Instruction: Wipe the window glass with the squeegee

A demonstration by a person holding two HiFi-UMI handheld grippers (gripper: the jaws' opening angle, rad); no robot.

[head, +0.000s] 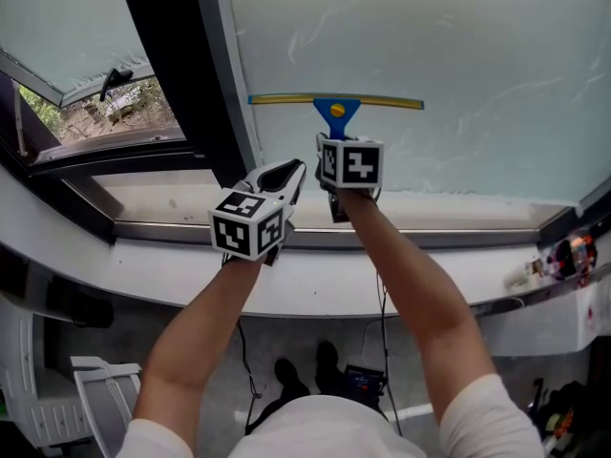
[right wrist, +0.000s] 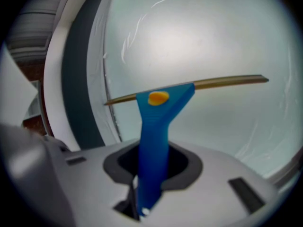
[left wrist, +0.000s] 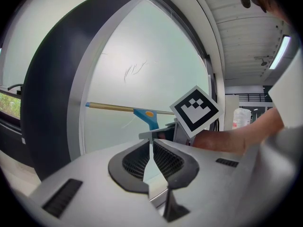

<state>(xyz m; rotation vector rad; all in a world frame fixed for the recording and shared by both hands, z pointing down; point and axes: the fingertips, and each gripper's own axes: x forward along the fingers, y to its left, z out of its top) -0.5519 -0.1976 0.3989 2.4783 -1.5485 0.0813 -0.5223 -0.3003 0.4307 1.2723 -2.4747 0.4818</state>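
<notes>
Loads of open glass [head: 477, 36] above and to the right of the squeegee [head: 336, 104], so that's an easy run. The left side's tight though: the blade end sits just beside the dark frame post [head: 177, 74]. Down low the sill [head: 458, 219] blocks the way, and the left gripper [head: 289, 172] crowds the handle's left.

No lettering can be read

The cube [head: 250, 222] on the left gripper [left wrist: 151, 143] and the cube [head: 350, 162] on the right gripper [right wrist: 152, 155] bear only black-and-white square patterns, no letters or digits. Print on the small items [head: 563, 256] at the sill's right end is too small to tell.
</notes>
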